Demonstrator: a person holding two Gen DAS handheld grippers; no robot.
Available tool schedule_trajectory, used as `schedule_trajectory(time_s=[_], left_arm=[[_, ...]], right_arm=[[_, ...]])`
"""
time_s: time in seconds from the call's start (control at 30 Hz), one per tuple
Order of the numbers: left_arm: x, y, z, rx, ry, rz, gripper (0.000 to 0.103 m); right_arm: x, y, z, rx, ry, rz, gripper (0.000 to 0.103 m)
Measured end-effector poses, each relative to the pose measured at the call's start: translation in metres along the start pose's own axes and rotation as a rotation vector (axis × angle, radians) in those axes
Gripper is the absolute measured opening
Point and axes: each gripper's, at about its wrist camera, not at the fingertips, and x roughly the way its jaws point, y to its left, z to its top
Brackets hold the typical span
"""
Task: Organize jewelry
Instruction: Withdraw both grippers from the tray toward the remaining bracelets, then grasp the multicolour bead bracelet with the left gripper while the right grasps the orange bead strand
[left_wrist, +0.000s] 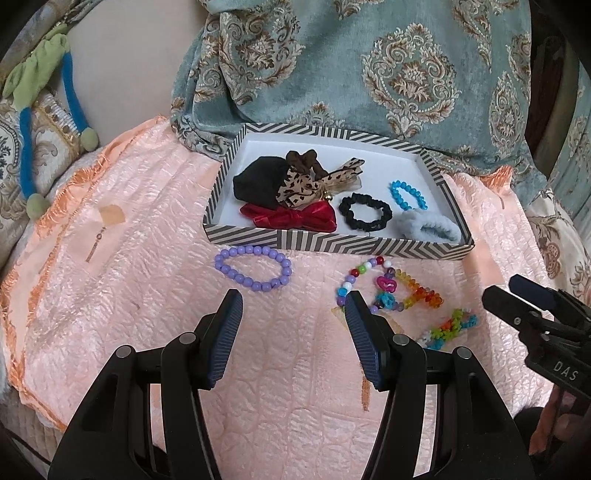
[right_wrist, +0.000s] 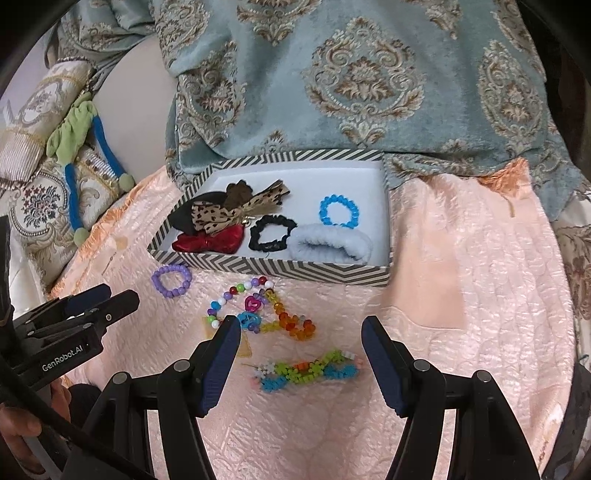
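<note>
only right view shows green beaded bracelet (right_wrist: 306, 371) whole, left claw (left_wrist: 293, 306) hides it

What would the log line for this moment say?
left gripper: open, empty | right gripper: open, empty | purple bracelet, other bead pieces: outside box

Bare pink quilt (right_wrist: 461, 295) is lying right of the striped tray (right_wrist: 295, 271), leaving passage. The purple bracelet (left_wrist: 253, 268), multicolored bead strand (right_wrist: 258, 306) and woven bracelet (right_wrist: 306, 369) are crowding the tray's near wall.
</note>
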Motion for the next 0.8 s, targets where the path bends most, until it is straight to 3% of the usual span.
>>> schedule_trajectory(time_s=[0.2,0.43,0.5,0.53,0.8], left_arm=[[0.023,0.008,0.003,-0.045,0.065,-0.033,0.058],[0.051,0.003,0.007,-0.07,0.13,-0.089,0.058],[0.059,-0.006,0.009,-0.049,0.143,-0.099,0.058],[0.063,-0.01,0.01,-0.036,0.15,-0.103,0.058],[0.105,-0.039,0.011,0.037,0.206,-0.083,0.055]], right_arm=[[0.037,0.006,0.004,-0.074,0.069,0.034,0.063],[0.086,0.007,0.004,-0.157,0.161,0.028,0.025],[0.087,0.002,0.002,-0.16,0.16,0.027,0.021],[0.084,-0.003,0.001,-0.154,0.149,0.018,0.014],[0.055,-0.035,0.01,-0.019,0.075,0.056,0.01]])
